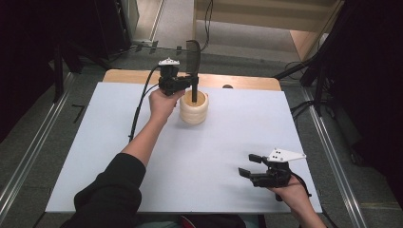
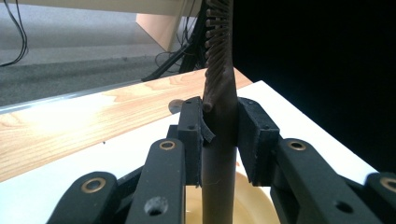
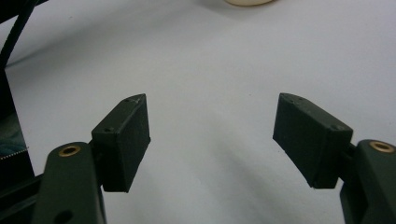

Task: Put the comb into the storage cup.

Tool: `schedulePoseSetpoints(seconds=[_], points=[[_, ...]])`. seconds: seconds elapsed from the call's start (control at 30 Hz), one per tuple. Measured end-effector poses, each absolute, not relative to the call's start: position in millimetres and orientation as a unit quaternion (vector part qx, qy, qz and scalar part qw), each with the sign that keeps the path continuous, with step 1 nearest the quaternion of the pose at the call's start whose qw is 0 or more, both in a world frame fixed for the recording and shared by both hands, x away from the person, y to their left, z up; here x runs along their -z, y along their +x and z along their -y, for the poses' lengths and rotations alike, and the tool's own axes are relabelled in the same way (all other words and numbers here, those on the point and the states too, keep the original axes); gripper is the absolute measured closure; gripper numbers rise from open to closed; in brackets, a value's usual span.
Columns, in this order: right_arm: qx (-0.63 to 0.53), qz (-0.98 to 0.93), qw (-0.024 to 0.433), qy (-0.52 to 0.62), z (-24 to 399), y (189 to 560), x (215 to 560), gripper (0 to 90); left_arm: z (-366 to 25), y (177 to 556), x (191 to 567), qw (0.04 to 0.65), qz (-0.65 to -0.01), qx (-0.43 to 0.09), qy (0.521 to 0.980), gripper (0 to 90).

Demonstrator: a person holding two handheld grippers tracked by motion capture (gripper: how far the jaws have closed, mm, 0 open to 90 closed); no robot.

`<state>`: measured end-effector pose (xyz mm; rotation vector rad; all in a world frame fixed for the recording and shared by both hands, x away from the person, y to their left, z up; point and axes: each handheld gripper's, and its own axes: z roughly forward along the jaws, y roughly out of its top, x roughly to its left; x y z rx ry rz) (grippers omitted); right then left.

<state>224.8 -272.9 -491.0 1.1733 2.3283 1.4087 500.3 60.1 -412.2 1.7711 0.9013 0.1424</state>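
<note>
High view: your left gripper (image 1: 192, 84) clamped a dark comb (image 1: 194, 59) upright, handle down in the cream ribbed holder (image 1: 194, 110) far on the desk (image 1: 95, 156); your right gripper (image 1: 251, 165) rested near the desk's near right corner.
Left gripper view: pads squeezed the comb (image 2: 219, 135); no writing readable.
Right gripper view: jaws stood wide apart, no labels.

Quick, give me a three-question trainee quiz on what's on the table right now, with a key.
1. True or false: the left gripper is shut on the comb.
2. The comb's handle reaches down into what?
A. the cream holder
B. a glass jar
C. a metal tray
3. Fill in: the right gripper hovers over the white mat with its jaws ____.

Key: 1 true; 2 A; 3 open, with nothing between them.
</note>
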Motion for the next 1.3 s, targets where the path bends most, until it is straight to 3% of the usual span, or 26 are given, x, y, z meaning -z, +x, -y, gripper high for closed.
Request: schedulePoseSetpoints(seconds=[1.3], points=[[-0.471,-0.784,0.094,0.393,271.6,226.1,491.5,25.3,-61.7,490.3,447.6,0.532,-0.358,-0.060,0.765,72.9]])
